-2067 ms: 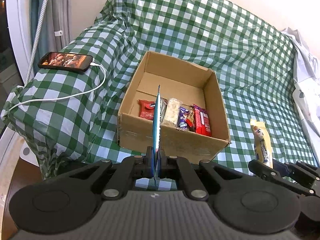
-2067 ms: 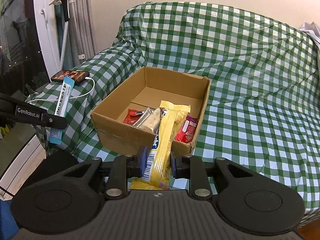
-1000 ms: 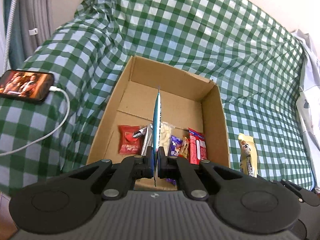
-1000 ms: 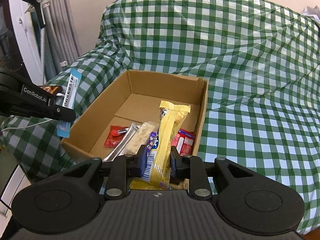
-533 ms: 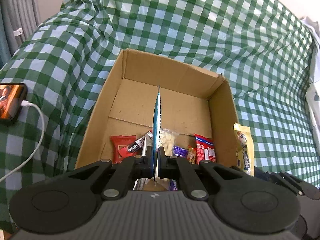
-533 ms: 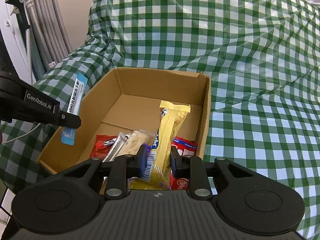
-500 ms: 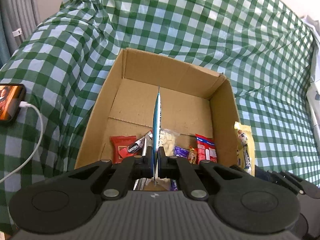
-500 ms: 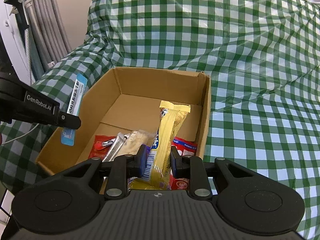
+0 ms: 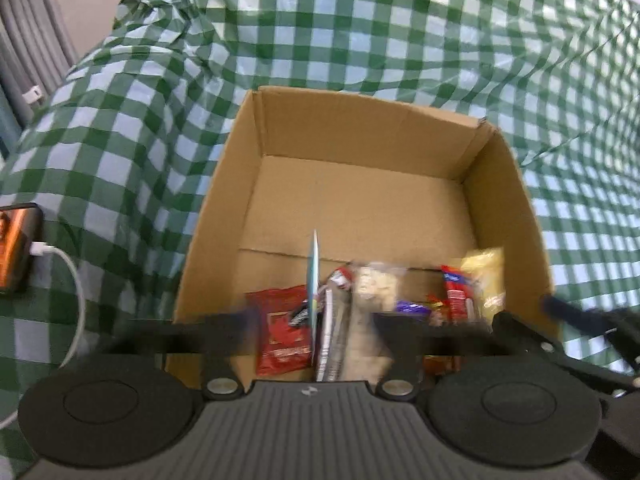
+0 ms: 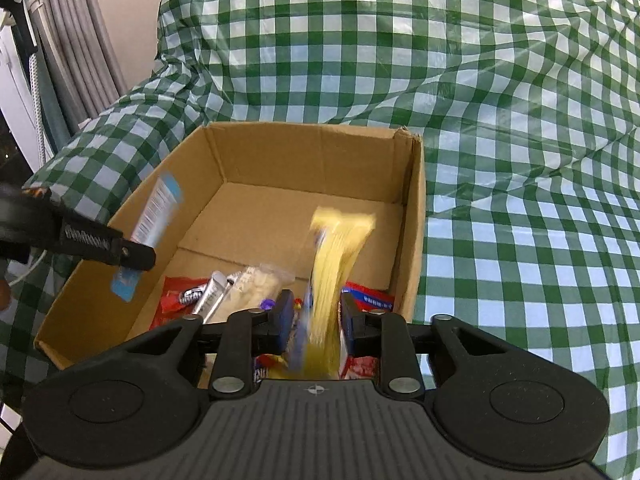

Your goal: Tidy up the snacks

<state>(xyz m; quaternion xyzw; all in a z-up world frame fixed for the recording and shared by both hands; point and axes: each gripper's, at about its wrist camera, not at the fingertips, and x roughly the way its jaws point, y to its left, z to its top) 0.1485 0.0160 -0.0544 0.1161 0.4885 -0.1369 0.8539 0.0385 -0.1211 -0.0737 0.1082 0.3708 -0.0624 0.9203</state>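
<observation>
A cardboard box (image 9: 504,208) sits on the green checked cover and holds several snacks at its near end, among them a red packet (image 9: 282,328) and a silver bar (image 9: 332,332). My left gripper (image 9: 316,320) hangs over that end, its jaws opening wide and blurred. A thin blue packet (image 9: 314,268) stands edge-on between them, free of both pads. My right gripper (image 10: 314,318) is over the box's near right corner, jaws opening. A blurred yellow packet (image 10: 336,264) slips loose between its pads. The blue packet (image 10: 156,212) also shows by a left finger (image 10: 100,246).
A phone (image 9: 16,248) with a white cable (image 9: 74,280) lies on the cover left of the box. Grey curtains (image 10: 68,52) hang at the far left. The far half of the box floor (image 9: 360,208) is bare cardboard. The checked cover (image 10: 520,240) spreads to the right.
Both grippers came forward and down over the box. The left jaws sprang wide apart, letting go of the blue packet. The right jaws parted and the yellow packet started sliding down.
</observation>
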